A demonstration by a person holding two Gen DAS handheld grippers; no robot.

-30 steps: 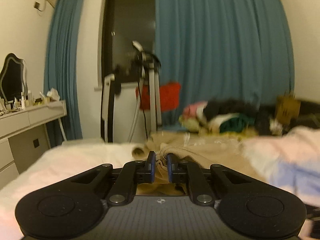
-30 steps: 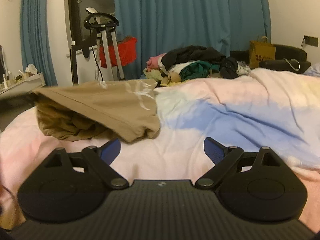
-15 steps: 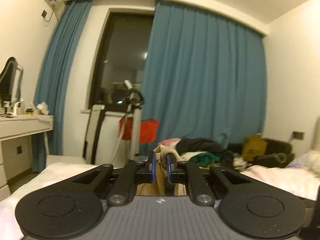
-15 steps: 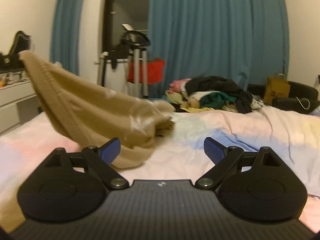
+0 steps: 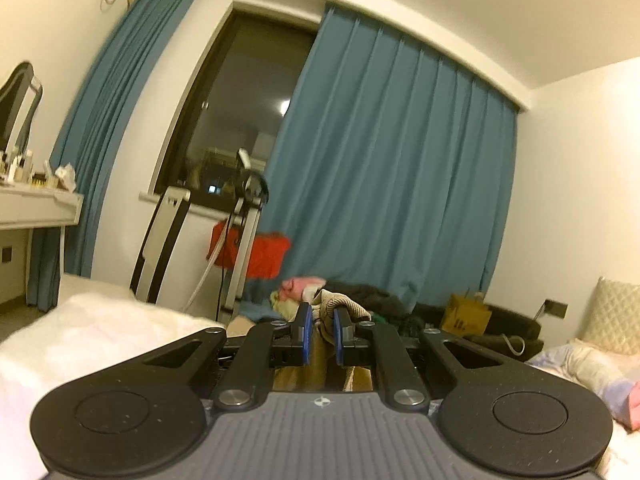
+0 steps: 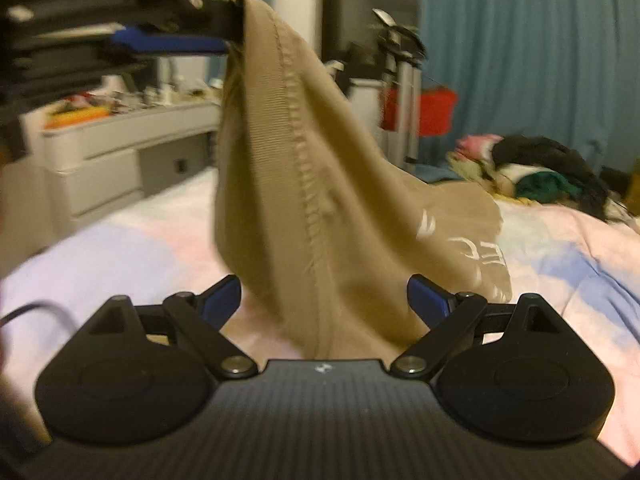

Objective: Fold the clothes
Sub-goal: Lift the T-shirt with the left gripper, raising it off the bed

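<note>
A tan garment [image 6: 320,200] with white lettering hangs from my left gripper [image 6: 224,32], which is shut on its ribbed hem high above the bed. In the left wrist view the left gripper [image 5: 319,328] pinches a bunch of the tan garment [image 5: 340,305]. The cloth's lower end drapes down between the open jaws of my right gripper [image 6: 324,298], which holds nothing. Its far part lies on the pastel bedcover [image 6: 560,248].
A pile of mixed clothes [image 6: 532,168] lies at the bed's far end. A white dresser [image 6: 120,152] with clutter stands left. A metal stand [image 5: 244,220] with a red bag [image 5: 260,256] is by the window and blue curtains [image 5: 392,184].
My left gripper has lifted the tan garment high off the bed. My right gripper has moved left and closer, so the hanging cloth now falls between its open jaws.
</note>
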